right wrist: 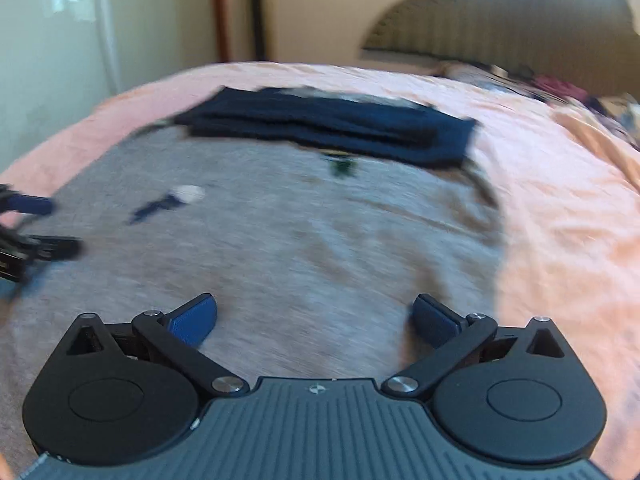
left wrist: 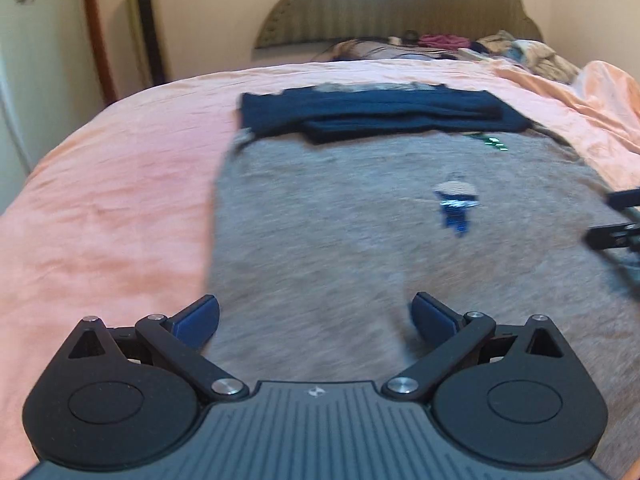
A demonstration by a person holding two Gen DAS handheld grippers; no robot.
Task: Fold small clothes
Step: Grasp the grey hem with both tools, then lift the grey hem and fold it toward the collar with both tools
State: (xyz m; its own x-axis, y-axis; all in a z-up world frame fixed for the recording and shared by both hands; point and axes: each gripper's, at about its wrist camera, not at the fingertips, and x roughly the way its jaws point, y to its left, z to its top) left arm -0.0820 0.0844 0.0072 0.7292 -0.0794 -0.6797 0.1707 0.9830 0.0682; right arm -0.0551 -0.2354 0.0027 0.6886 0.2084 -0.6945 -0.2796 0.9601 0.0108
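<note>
A grey garment (left wrist: 340, 220) with navy sleeves (left wrist: 376, 116) folded across its far end lies flat on a pink bed (left wrist: 120, 184). A small blue print (left wrist: 456, 204) marks its middle. My left gripper (left wrist: 316, 320) is open and empty over the garment's near left part. My right gripper (right wrist: 316, 320) is open and empty over the near right part of the garment (right wrist: 280, 232); the navy sleeves (right wrist: 332, 128) lie beyond. Each gripper shows at the edge of the other's view, the right one (left wrist: 616, 220) and the left one (right wrist: 36, 224).
A padded headboard (left wrist: 400, 8) stands at the far end with a pile of clothes (left wrist: 520, 52) in front of it. A wall and a dark post (left wrist: 144, 20) are at far left. The pink sheet is rumpled at right (left wrist: 600, 100).
</note>
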